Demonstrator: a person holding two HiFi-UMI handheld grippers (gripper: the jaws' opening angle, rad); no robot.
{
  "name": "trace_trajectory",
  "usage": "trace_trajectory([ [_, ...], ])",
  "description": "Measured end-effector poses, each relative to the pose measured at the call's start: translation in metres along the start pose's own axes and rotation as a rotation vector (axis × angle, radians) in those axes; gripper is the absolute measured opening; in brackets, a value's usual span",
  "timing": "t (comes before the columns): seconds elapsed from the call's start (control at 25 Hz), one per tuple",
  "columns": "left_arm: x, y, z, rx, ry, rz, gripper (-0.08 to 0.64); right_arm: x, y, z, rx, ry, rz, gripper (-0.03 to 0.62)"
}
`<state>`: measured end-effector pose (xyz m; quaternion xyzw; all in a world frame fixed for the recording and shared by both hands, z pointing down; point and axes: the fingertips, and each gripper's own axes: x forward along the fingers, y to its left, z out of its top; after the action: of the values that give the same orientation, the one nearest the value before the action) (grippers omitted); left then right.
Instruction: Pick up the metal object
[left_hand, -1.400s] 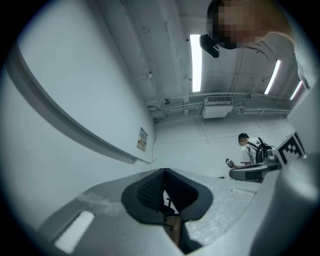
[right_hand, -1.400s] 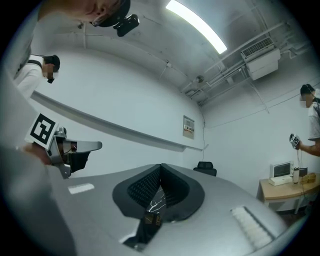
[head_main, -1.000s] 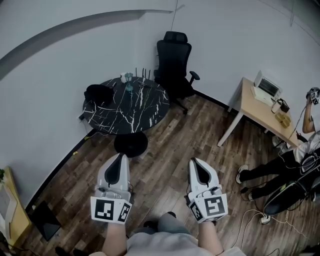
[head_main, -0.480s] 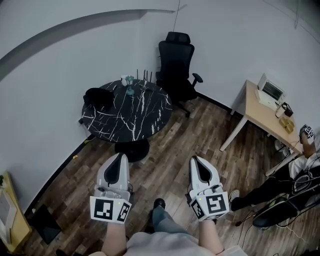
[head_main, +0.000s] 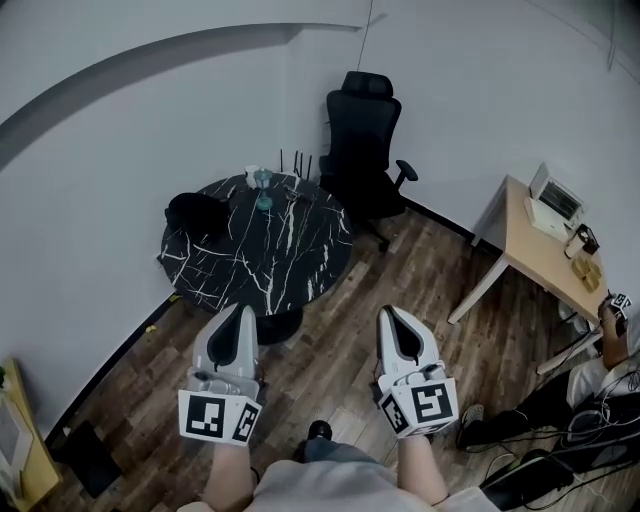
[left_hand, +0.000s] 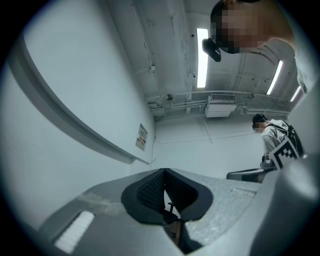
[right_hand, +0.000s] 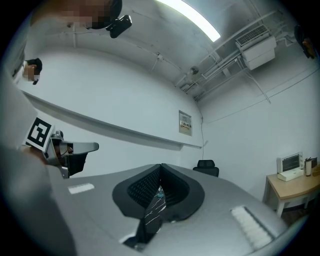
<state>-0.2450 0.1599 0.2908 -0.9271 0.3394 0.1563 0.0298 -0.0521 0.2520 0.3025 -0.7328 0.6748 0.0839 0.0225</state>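
The left gripper is held out low in front of the person. Its own view shows the ribbed pads pressed together with nothing between them.

Ahead of its fingertips, slightly to their right, stands the round black marble table. It now sits much nearer the tips than it did a second ago. The whole room has slid down the head view while both grippers kept their pose, so the person appears to be walking toward it. A dark bundle lies on the table's left side, beyond the left fingertips. On the far edge is a cluster of small items, well beyond both sets of tips. The metal object is presumably among them, but they are too small to tell which it is. A round black stool stands just right of the left fingertips, under the table's near edge.

The right gripper is likewise closed and empty. Its pads meet, and only a sliver of marble shows through the slit below them. Past its fingertips are a black office chair against the wall and, farther right, a wooden desk.

This looks like the approach stage. The table's near edge is almost reached, yet both grippers must open before any grasp.
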Motion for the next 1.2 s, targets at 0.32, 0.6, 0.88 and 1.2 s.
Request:
trace_trajectory([
  [0.32,0.061,0.01,-0.017,-0.006,-0.011,0.016,0.005,0.054,-0.04,-0.012,0.011,-0.003,0.02,-0.002],
  [0.6,0.107,0.006,-0.03,-0.006,-0.03,0.024,0.005,0.085,-0.076,-0.021,0.017,-0.014,0.025,-0.002],
  [0.88,0.125,0.002,-0.045,-0.019,-0.011,0.025,0.005,0.097,-0.089,-0.032,0.019,0.002,0.041,-0.002],
  [1.2,0.156,0.003,-0.063,-0.029,0.014,0.003,0.005,0.115,-0.111,-0.049,0.044,0.019,0.014,-0.002],
])
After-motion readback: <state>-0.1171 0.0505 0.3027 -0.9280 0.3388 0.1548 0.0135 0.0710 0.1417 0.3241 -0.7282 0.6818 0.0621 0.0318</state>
